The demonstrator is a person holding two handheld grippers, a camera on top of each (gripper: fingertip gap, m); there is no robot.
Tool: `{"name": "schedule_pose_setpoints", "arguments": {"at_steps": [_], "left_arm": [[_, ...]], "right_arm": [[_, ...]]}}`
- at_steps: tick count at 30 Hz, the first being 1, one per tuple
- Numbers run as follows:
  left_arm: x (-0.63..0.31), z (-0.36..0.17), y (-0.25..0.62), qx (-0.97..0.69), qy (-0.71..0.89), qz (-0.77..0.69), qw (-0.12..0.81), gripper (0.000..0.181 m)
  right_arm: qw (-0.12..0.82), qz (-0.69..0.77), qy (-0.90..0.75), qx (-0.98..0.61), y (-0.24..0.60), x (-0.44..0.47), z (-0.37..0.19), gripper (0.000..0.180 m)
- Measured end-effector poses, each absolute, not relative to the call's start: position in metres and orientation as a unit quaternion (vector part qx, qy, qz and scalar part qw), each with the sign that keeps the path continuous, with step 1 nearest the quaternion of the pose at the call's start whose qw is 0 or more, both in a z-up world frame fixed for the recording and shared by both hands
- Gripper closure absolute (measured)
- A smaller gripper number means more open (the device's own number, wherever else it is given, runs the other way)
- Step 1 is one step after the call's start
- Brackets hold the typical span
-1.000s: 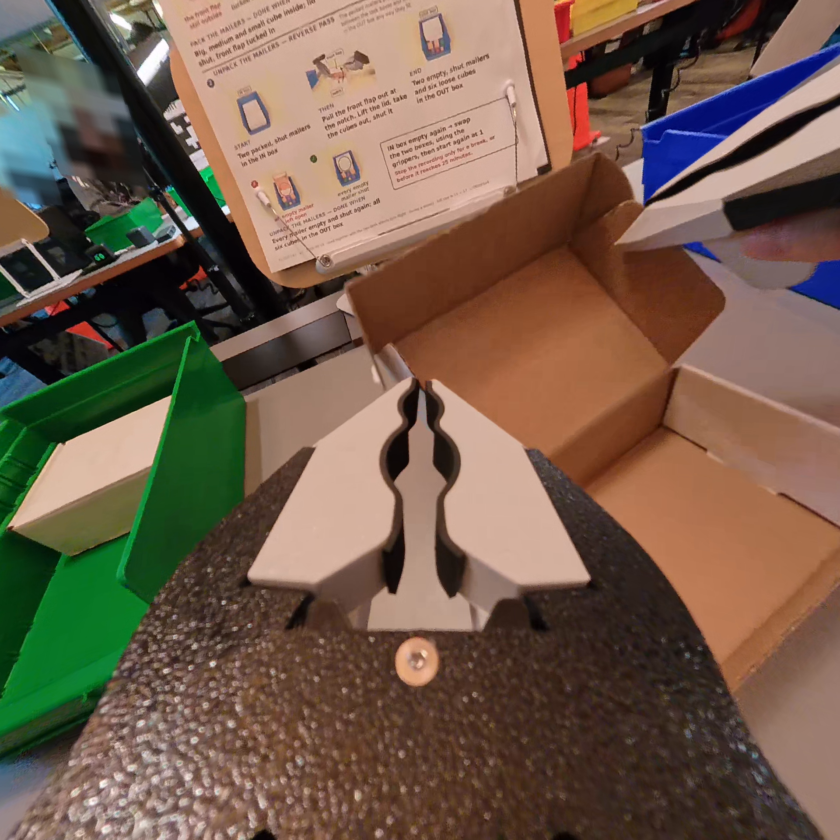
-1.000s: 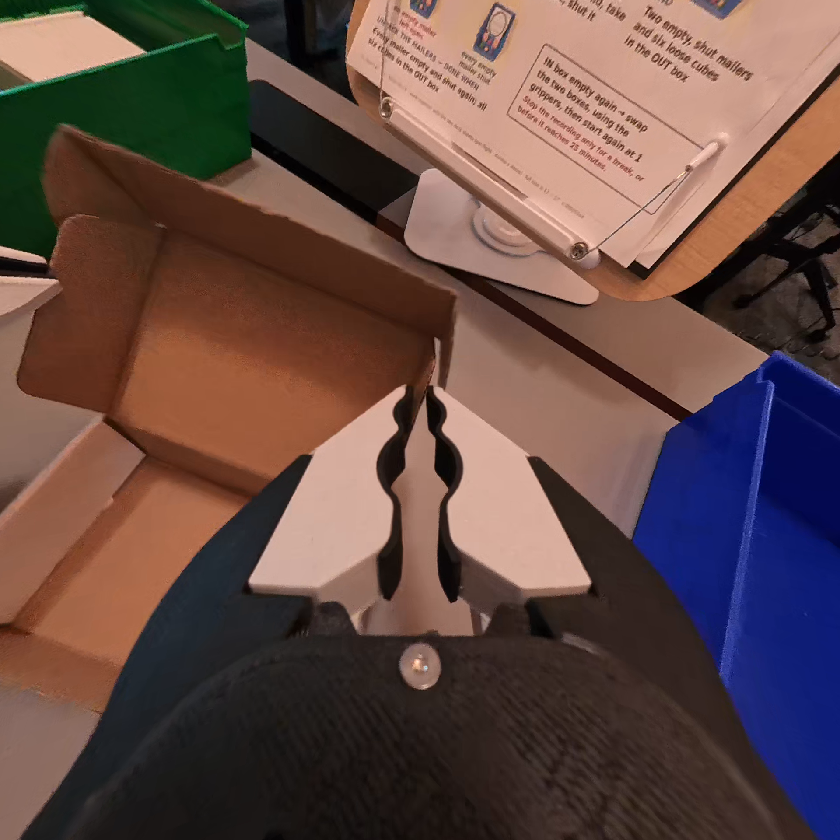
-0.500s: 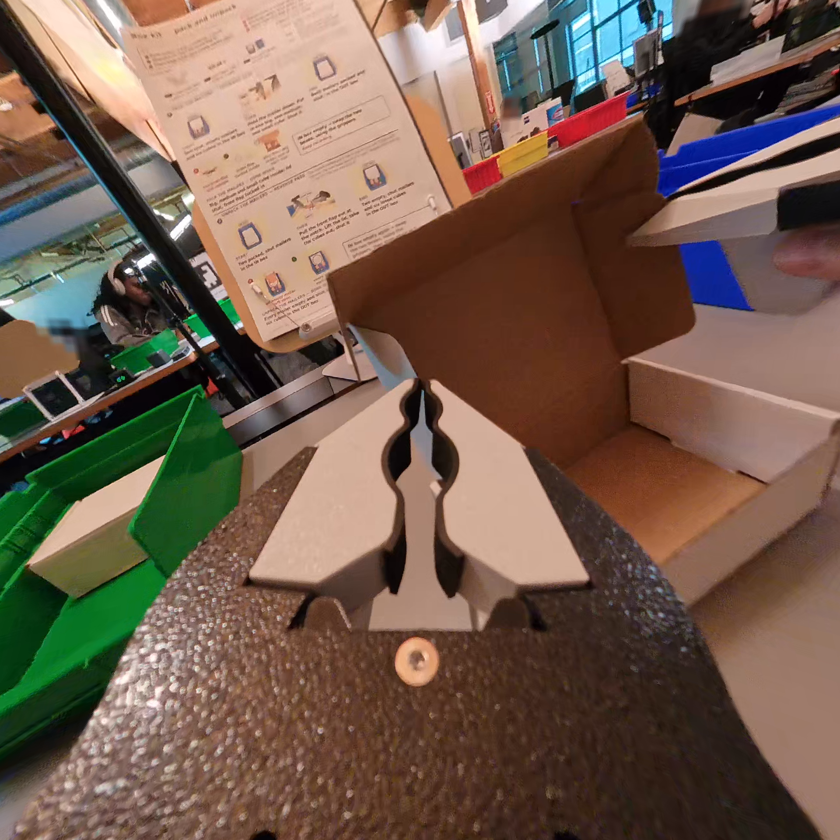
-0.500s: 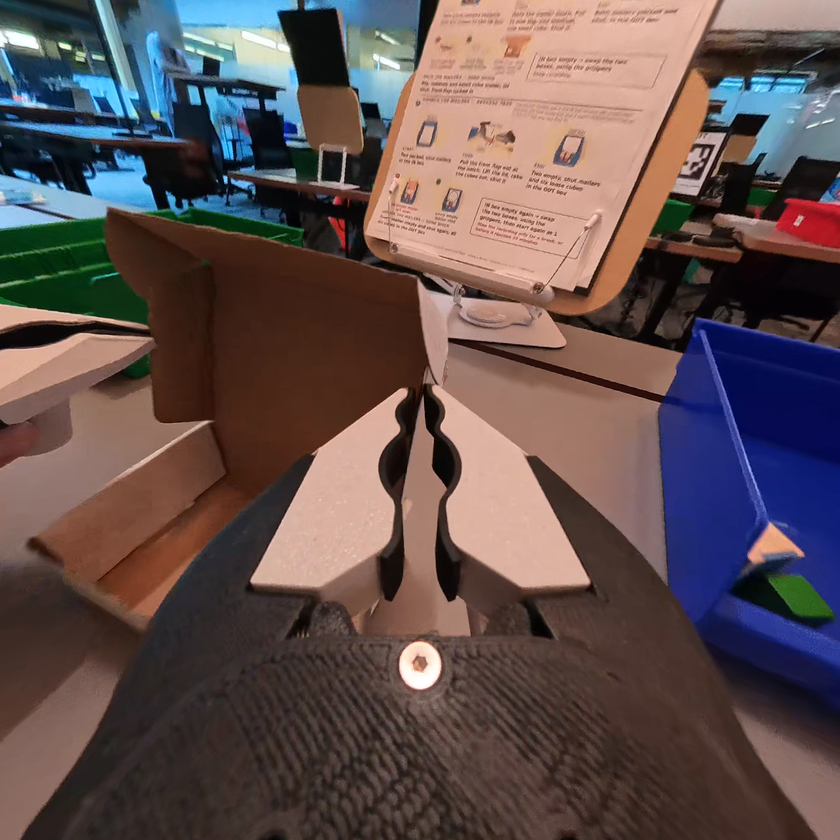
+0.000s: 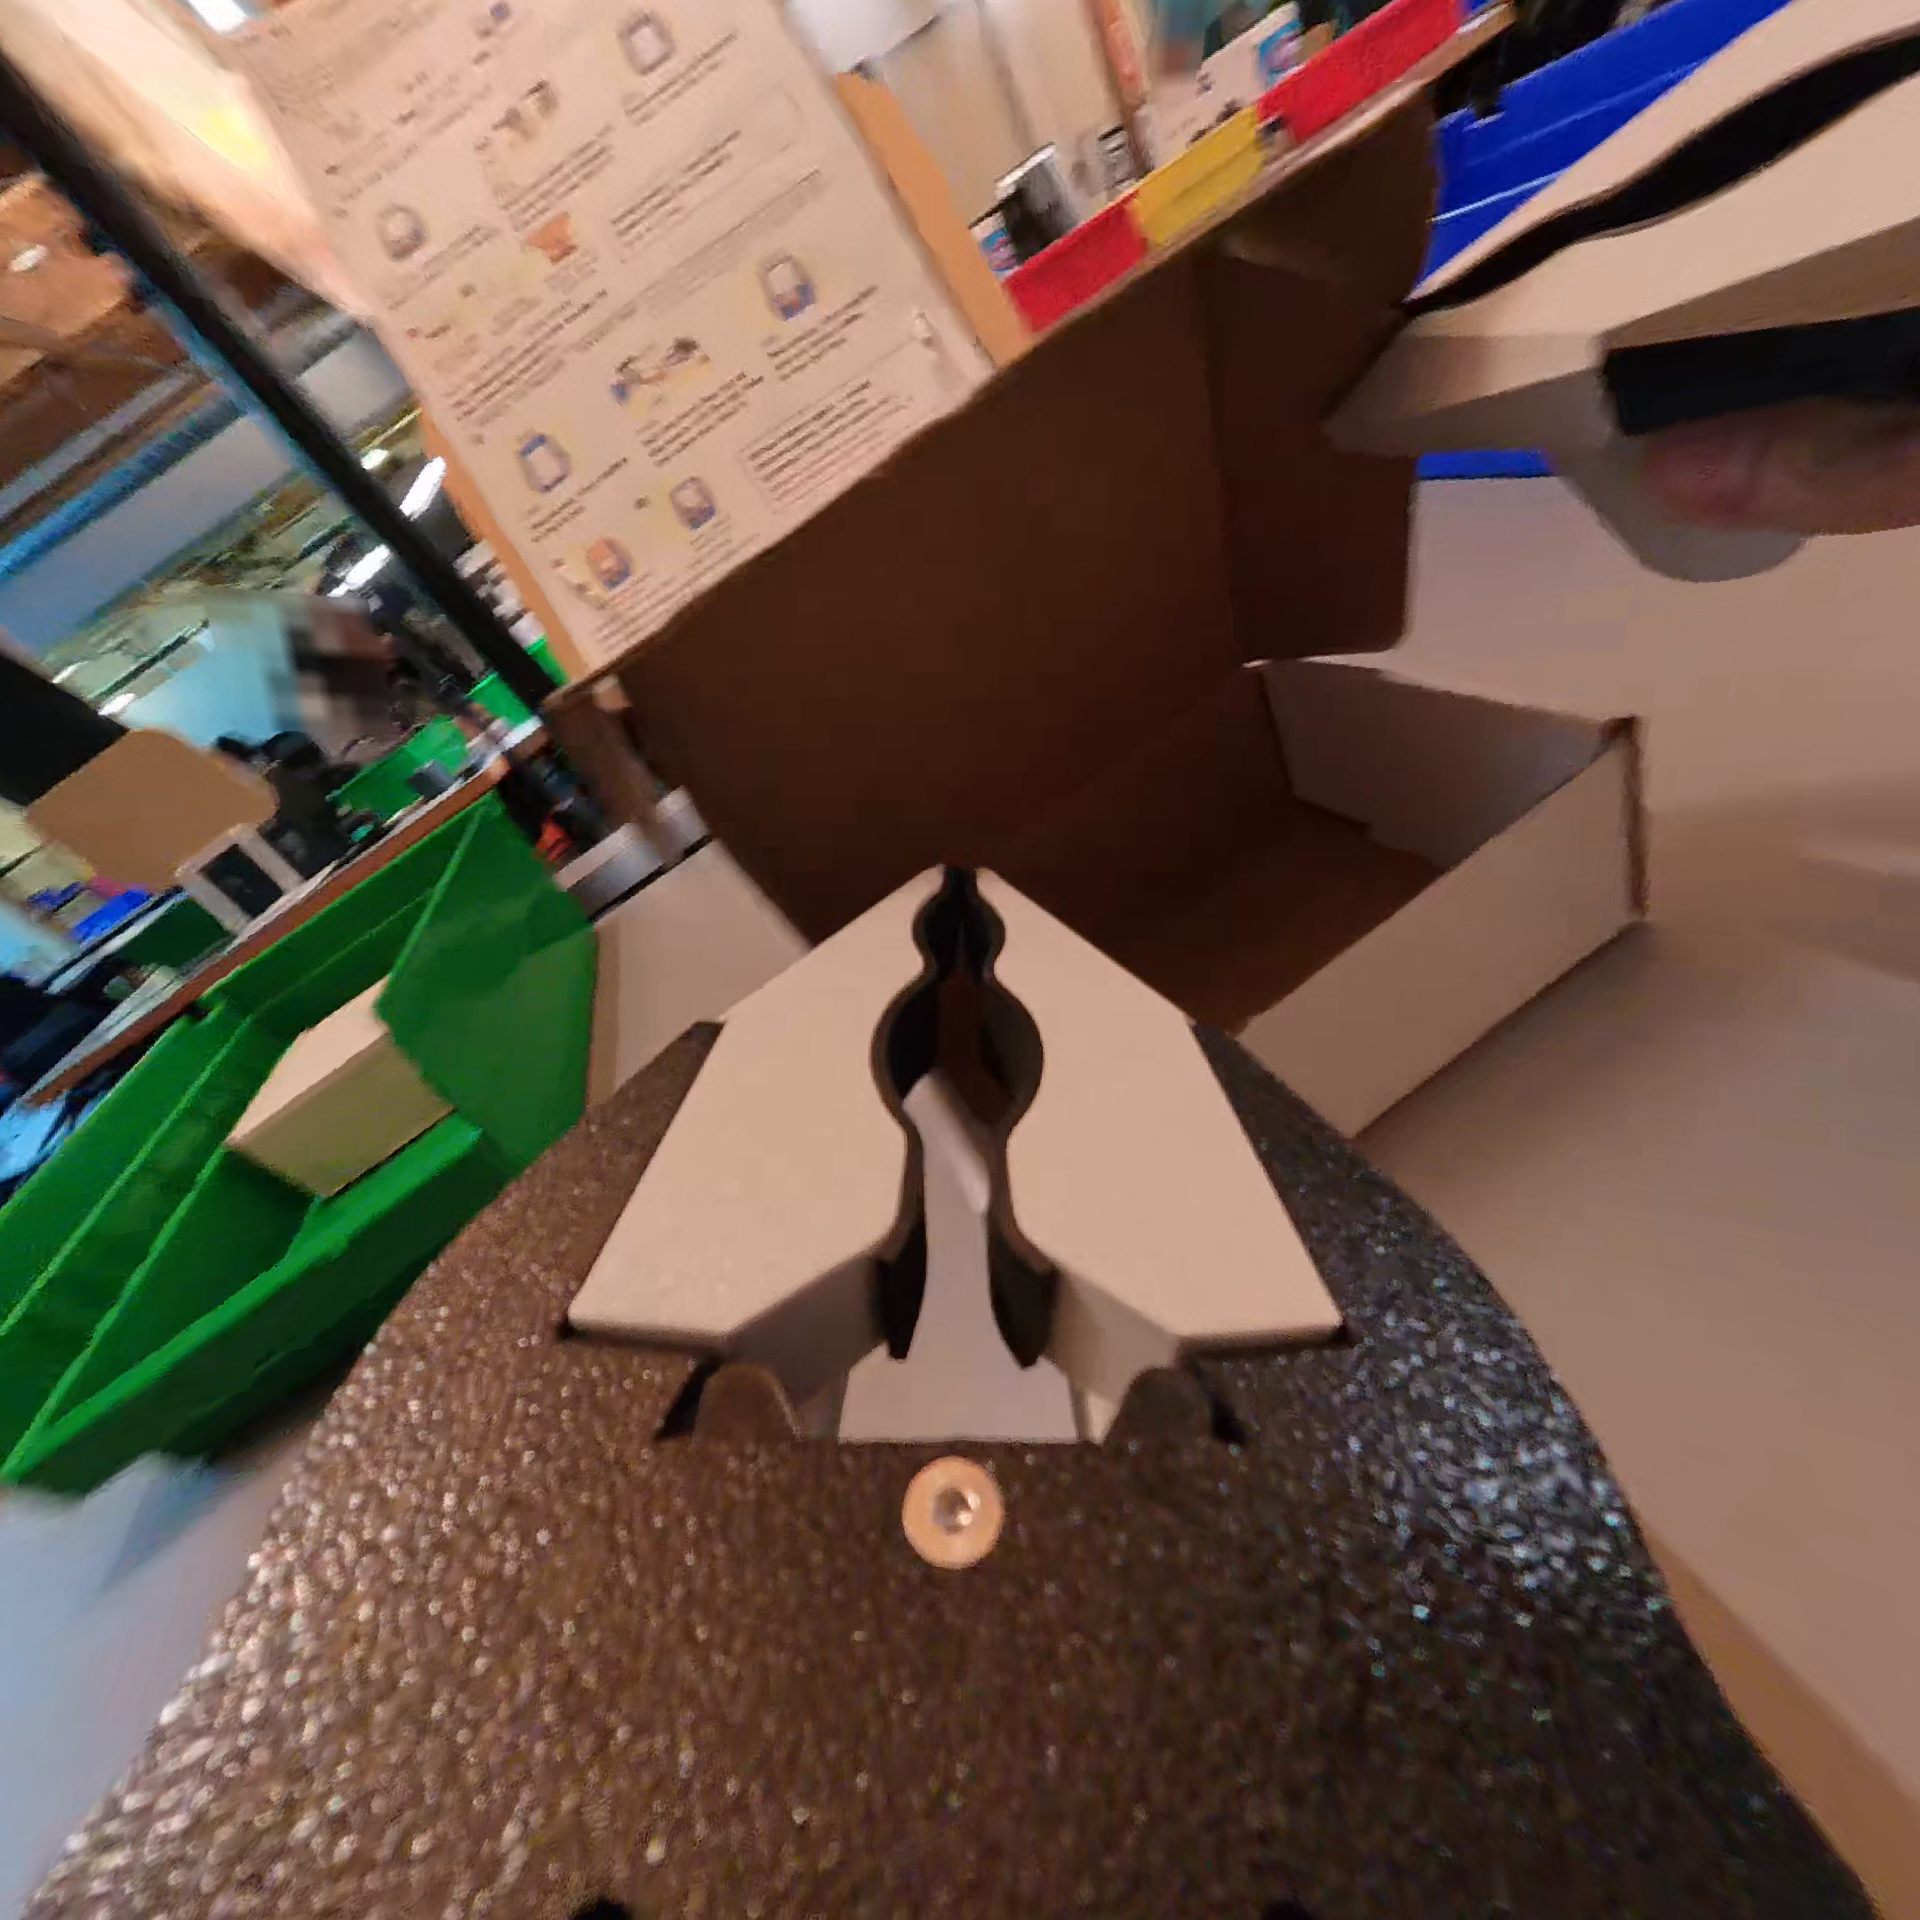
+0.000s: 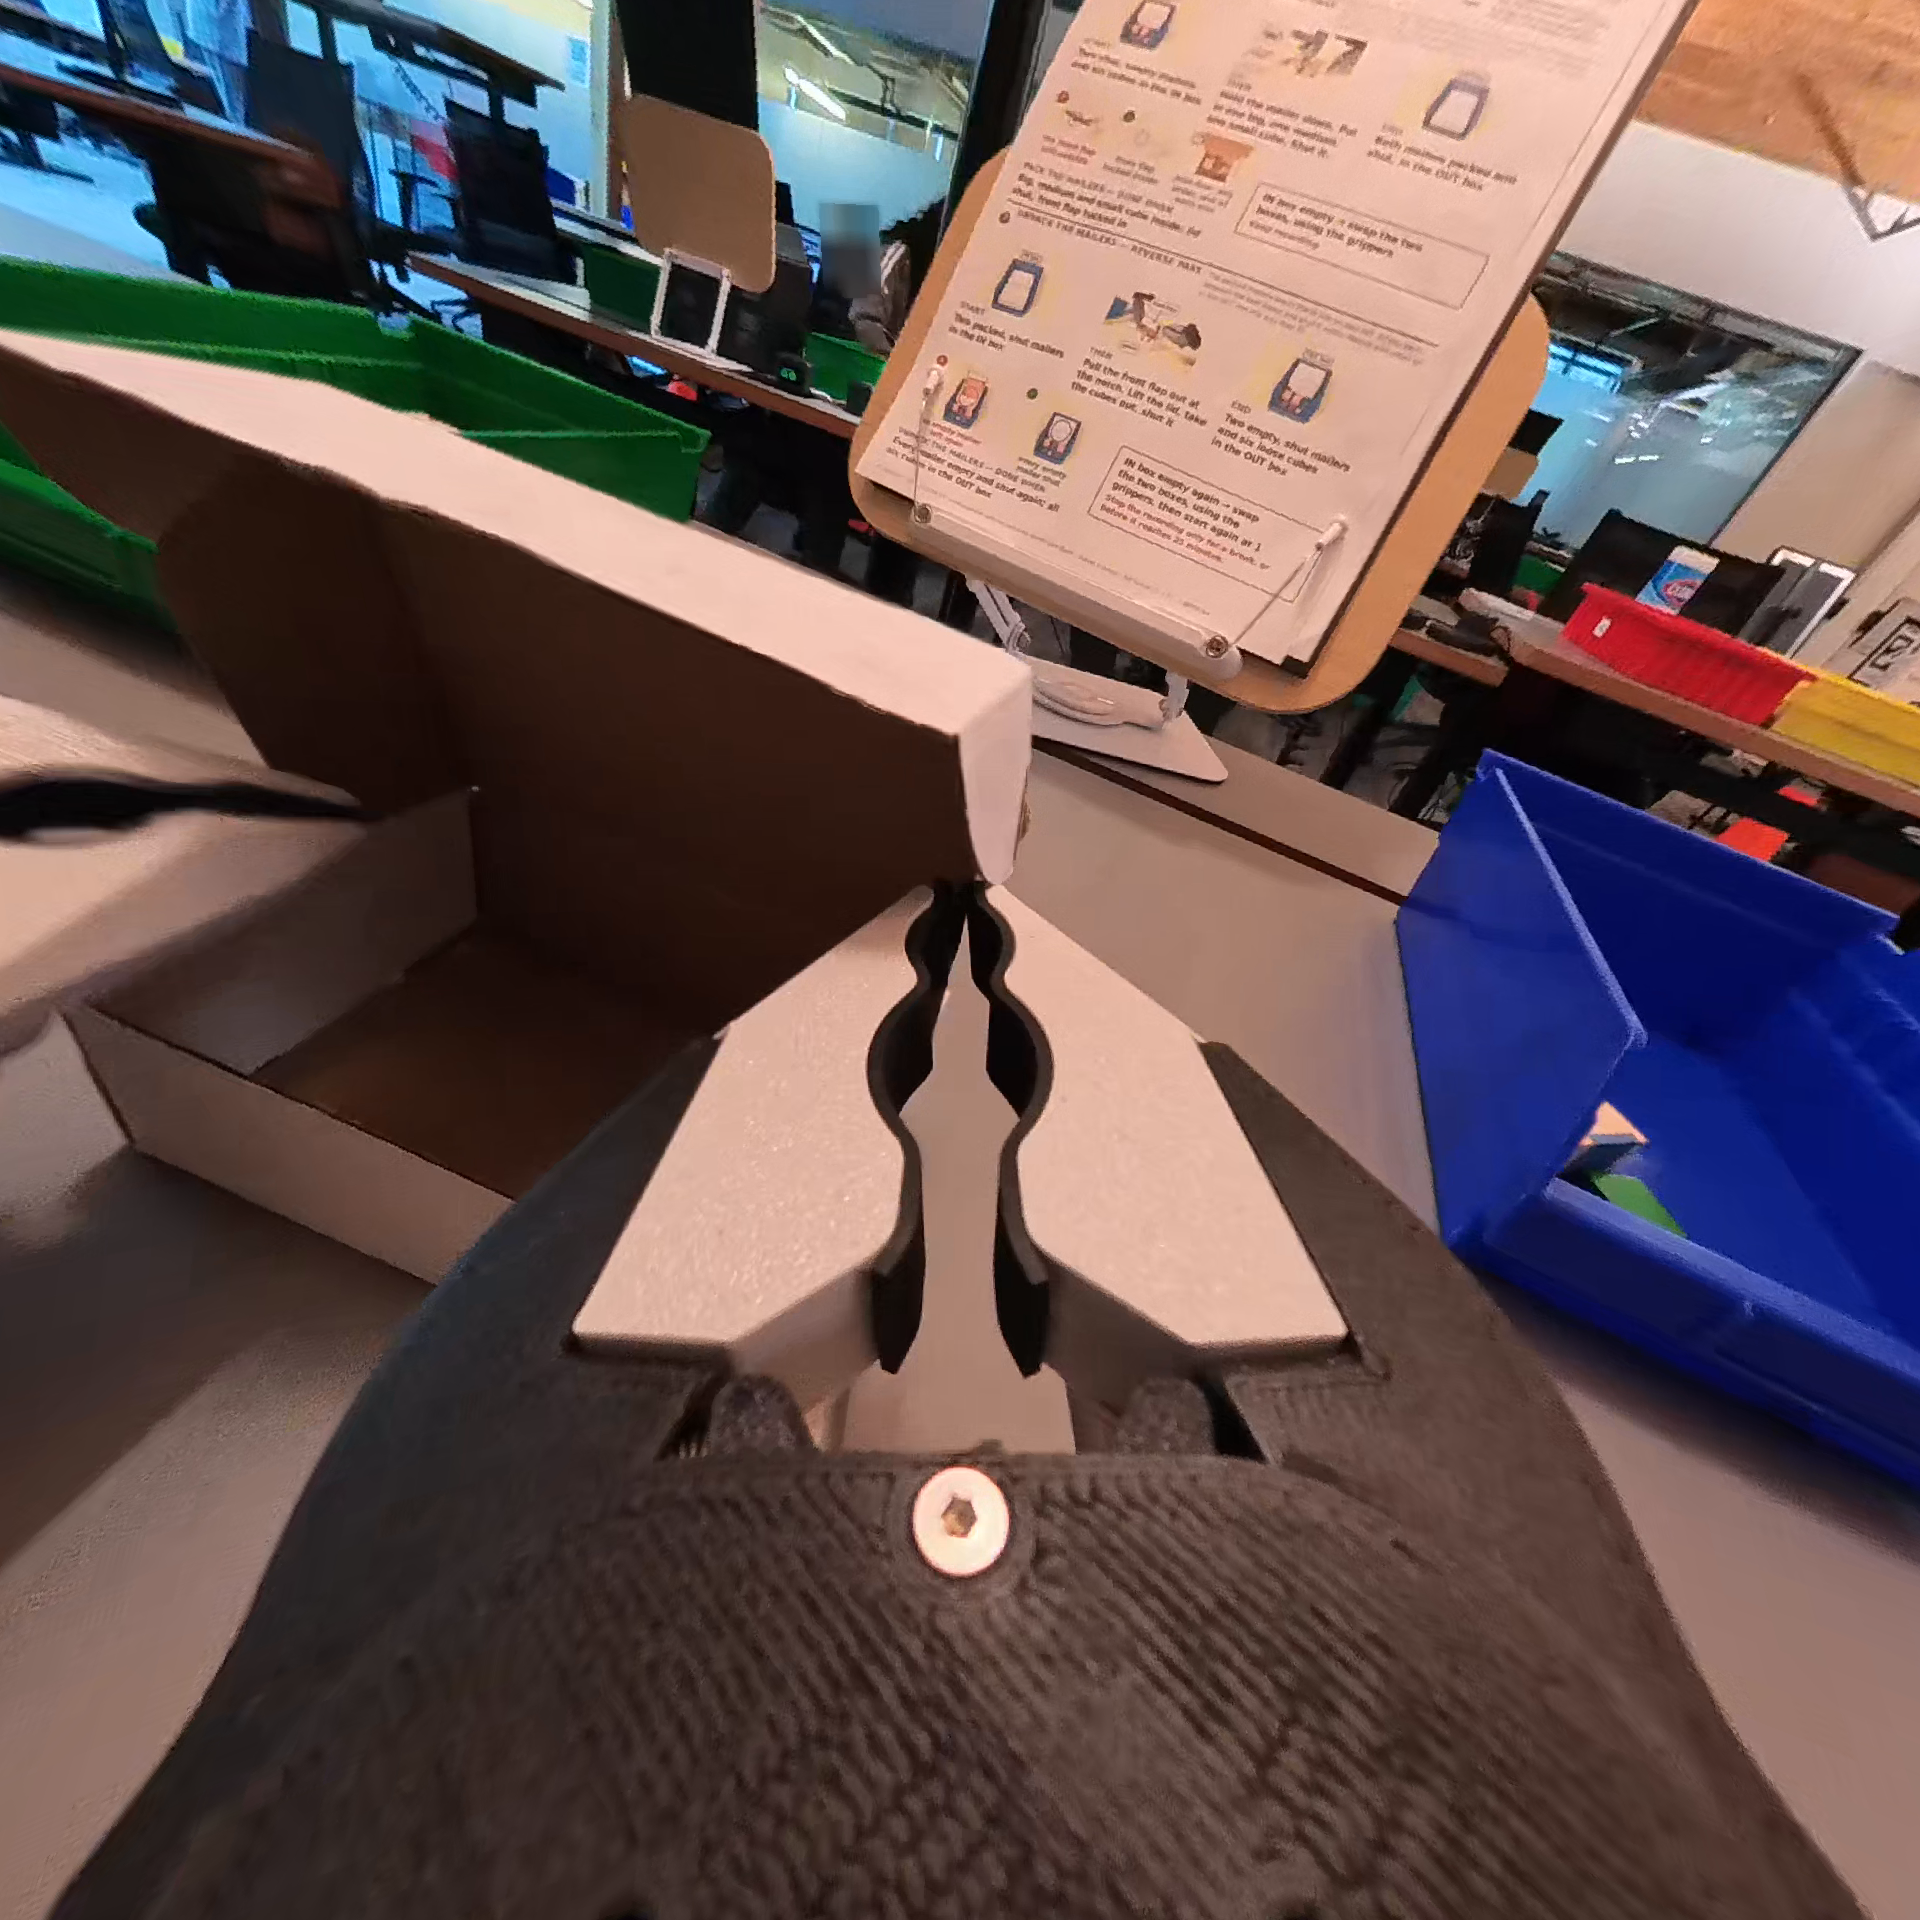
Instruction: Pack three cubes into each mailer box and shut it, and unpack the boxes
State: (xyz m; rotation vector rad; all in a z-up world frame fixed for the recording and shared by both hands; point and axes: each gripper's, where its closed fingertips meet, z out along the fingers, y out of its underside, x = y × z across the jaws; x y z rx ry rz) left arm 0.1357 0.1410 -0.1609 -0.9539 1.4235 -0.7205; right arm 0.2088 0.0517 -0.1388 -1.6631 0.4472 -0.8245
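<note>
An open mailer box (image 5: 1455, 935) stands on the grey table, white outside and brown inside, and no cubes show in it. Its lid (image 5: 987, 623) stands raised and leans forward over the tray. My left gripper (image 5: 961, 883) is shut on the lid's left side flap. My right gripper (image 6: 961, 899) is shut on the lid's right side flap (image 6: 992, 790). Each gripper also shows at the other view's edge. A tan cube (image 6: 1616, 1132) and a green cube (image 6: 1642, 1205) lie in the blue bin (image 6: 1507, 987) to the right.
A green bin (image 5: 488, 1018) on the left holds another shut white mailer (image 5: 332, 1101). An instruction sheet on a stand (image 6: 1195, 312) is behind the box. Other tables and red and yellow bins are far behind.
The lid has swung from leaning back to upright and now tips forward over the tray. Both grippers have moved with it, still shut on its side flaps.
</note>
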Motion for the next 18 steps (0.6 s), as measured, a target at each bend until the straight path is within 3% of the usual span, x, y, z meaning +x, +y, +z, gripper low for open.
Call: {"name": "schedule_pose_setpoints", "arguments": {"at_steps": [5,15,18], "left_arm": [[0.124,-0.156,0.173,-0.504,0.569,-0.316,0.567,0.181],[0.128,-0.142,0.179,-0.53,0.54,-0.314,0.574,0.173],[0.133,-0.143,0.184,-0.542,0.53,-0.312,0.572,0.179]], "right_arm": [[0.595,-0.337,0.207,-0.699,0.056,0.208,-0.131,0.18],[0.587,-0.349,0.204,-0.702,0.058,0.205,-0.133,0.179],[0.586,-0.342,0.206,-0.705,0.06,0.205,-0.136,0.179]]}}
